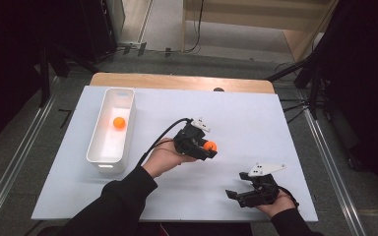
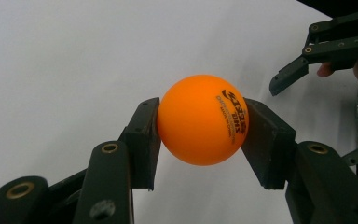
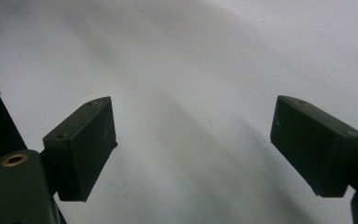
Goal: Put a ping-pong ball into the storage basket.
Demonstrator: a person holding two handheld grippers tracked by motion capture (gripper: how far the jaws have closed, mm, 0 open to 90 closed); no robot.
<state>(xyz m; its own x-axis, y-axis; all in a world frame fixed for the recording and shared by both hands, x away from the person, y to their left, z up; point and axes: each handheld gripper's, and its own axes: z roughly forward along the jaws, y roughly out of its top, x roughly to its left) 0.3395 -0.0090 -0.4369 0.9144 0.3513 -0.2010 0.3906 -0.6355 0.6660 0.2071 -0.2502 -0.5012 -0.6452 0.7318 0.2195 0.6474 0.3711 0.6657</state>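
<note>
Left tongs (image 1: 210, 149) are pinching the orange ping-pong ball (image 2: 203, 119) just above the bench (image 1: 256, 118) while the right tongs (image 1: 237, 186) sit wide and empty, so honestly that smooth ball could squirt out sideways before reaching the white bin (image 1: 128, 93).

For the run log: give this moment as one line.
left gripper: shut on orange ball, above white mat | right gripper: open, nothing between | white bin: holds second orange ball
</note>
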